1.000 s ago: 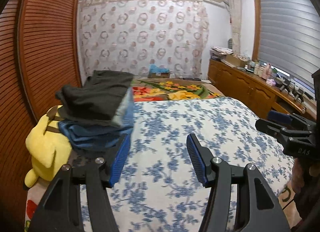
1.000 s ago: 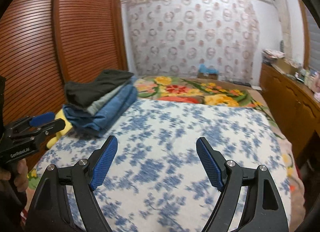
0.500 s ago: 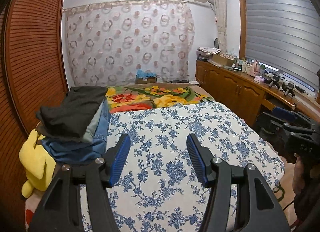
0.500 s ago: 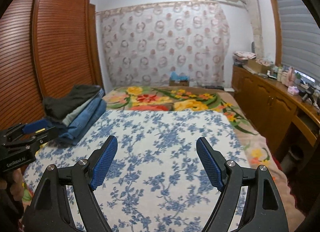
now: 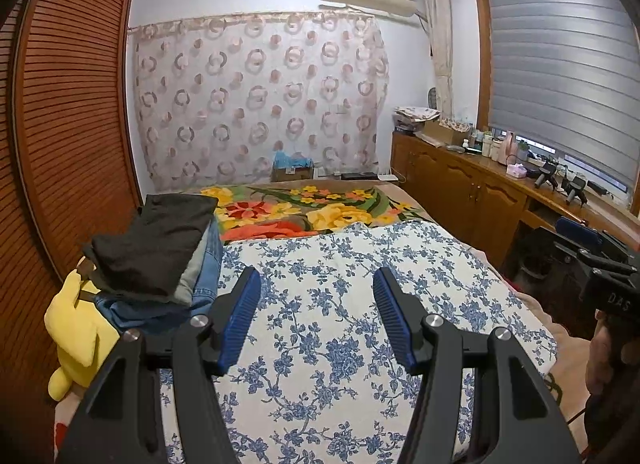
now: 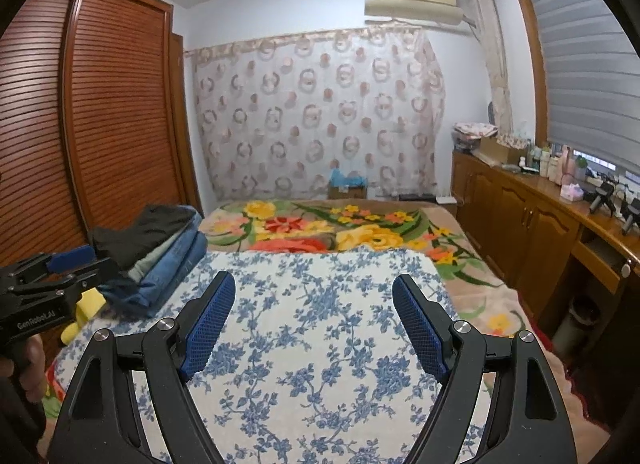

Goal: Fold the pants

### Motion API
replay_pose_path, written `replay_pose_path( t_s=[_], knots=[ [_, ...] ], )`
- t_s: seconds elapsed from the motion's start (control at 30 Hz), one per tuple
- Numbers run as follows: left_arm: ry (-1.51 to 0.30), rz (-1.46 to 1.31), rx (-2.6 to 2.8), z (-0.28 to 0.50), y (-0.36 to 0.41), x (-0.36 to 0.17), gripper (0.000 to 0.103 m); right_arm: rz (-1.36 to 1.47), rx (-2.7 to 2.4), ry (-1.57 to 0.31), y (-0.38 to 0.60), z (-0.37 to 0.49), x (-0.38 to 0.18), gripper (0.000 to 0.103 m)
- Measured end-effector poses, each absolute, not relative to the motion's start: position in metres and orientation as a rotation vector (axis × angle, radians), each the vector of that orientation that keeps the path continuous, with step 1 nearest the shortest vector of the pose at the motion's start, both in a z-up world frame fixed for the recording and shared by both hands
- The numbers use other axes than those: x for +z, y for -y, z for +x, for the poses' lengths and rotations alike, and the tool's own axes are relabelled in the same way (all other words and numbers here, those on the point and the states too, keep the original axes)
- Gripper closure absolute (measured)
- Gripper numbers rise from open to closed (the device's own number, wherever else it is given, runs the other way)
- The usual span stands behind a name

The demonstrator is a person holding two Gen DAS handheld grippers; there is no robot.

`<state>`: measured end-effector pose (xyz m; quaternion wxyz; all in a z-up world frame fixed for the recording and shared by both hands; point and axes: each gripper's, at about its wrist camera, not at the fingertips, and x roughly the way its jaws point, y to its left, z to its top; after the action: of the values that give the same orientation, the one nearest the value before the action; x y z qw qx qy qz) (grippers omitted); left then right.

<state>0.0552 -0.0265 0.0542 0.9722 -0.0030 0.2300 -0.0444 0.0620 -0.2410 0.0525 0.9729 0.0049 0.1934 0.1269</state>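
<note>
A stack of folded pants [image 5: 156, 260], dark ones on top of grey and blue jeans, lies at the left edge of the bed; it also shows in the right wrist view [image 6: 160, 248]. My left gripper [image 5: 316, 284] is open and empty, held above the blue-flowered quilt [image 5: 340, 324], right of the stack. My right gripper [image 6: 314, 288] is open and empty above the same quilt [image 6: 320, 336]. Each gripper shows at the edge of the other's view, the left [image 6: 48, 284] and the right [image 5: 592, 252].
A yellow plush toy [image 5: 76, 328] lies under the stack's left side. A wooden slatted wardrobe [image 5: 60, 143] stands left of the bed. A wooden cabinet [image 6: 532, 223] with bottles runs along the right. A bright floral blanket [image 5: 304, 211] covers the far end.
Both grippers have lifted and pulled back from the stack; both views tilted upward, showing more wall and ceiling. Both stayed open and empty.
</note>
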Motion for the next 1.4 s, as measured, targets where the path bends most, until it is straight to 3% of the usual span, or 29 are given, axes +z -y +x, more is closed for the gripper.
replay_pose_path(
  t_s=[1.4],
  knots=[
    [-0.447,0.008,-0.065,0.043,0.023,0.061,0.045,0.007,0.257,-0.39,0.239,0.062,0.052,0.02]
  ],
)
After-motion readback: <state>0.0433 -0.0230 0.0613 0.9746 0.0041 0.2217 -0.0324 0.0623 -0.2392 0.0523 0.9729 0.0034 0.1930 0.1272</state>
